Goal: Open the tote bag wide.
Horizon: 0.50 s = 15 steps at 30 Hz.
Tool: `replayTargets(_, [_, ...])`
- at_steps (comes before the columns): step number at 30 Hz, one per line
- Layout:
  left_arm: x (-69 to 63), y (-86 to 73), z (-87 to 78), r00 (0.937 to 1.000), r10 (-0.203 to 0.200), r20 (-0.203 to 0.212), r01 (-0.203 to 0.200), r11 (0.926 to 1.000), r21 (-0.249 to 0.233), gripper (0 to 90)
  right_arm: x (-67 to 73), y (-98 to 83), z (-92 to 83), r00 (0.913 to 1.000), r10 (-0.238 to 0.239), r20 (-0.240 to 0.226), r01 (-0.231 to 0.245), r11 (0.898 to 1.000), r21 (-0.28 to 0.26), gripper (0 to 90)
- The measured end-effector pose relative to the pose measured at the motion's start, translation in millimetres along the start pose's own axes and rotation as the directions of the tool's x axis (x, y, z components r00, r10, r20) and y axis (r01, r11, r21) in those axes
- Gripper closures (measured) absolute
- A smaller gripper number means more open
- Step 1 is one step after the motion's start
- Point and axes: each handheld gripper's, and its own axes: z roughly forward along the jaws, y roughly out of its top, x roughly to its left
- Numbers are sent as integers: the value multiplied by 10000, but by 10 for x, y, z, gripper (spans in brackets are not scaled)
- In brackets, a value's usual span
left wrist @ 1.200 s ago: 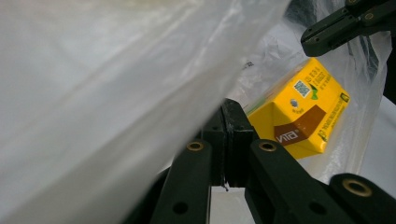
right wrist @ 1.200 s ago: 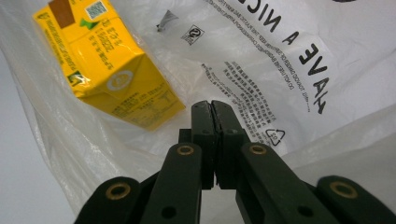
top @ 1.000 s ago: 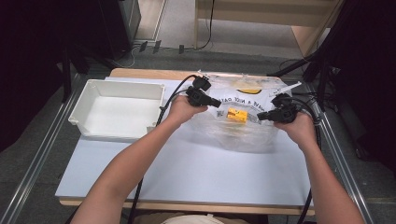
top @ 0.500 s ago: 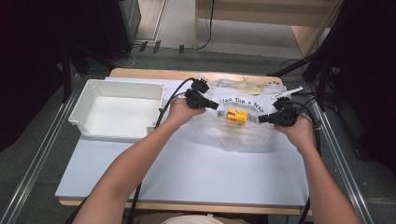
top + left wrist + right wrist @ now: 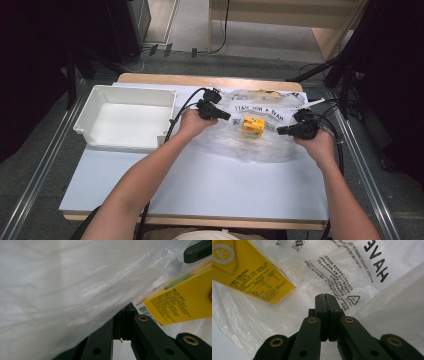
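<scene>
Lying on the pale grey table top [image 5: 200,185], a clear crinkled plastic bag with black lettering [image 5: 260,142] is being held at both ends, and a small yellow printed carton [image 5: 253,124] is sitting inside it near the middle. Gripping the bag's left edge, the left gripper [image 5: 226,116] is showing its jaws pinched together on the film. Facing it from the right, the right gripper [image 5: 281,131] is clamping the other edge, jaws pressed flat together. Standing just left of the bag is a white rectangular plastic tray [image 5: 90,117].
</scene>
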Motion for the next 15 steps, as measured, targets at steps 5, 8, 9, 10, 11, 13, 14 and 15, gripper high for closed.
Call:
replayTargets(5, [32,-17,25,9998,-198,-34,199,9998,85,900,-12,-11,7,10000,38,81,-37,9999,-134,900])
replayTargets(8, [64,-36,50,9996,-262,-143,265,9995,177,900,-28,-31,26,9999,131,109,-131,9999,-59,900])
replayTargets(9, [76,-44,62,9994,-283,-221,288,9994,213,900,-36,-43,36,9997,189,132,-189,9998,-17,900])
replayTargets(10, [83,-50,69,9993,-310,-229,315,9992,232,900,-50,-61,51,9996,260,140,-260,9997,-11,900])
replayTargets(11, [91,-57,79,9990,-342,-286,349,9991,250,900,-55,-71,59,9993,339,168,-339,9994,14,900])
replayTargets(13, [113,-74,94,9987,-379,-334,389,9988,297,900,-78,-102,82,9988,447,177,-447,9990,-7,900])
replayTargets(14, [118,-81,102,9985,-418,-344,427,9988,253,900,-87,-121,94,9984,529,219,-529,9986,-9,900])
replayTargets(15, [124,-89,109,9983,-467,-353,476,9986,248,900,-95,-130,102,9981,581,218,-581,9983,8,900])
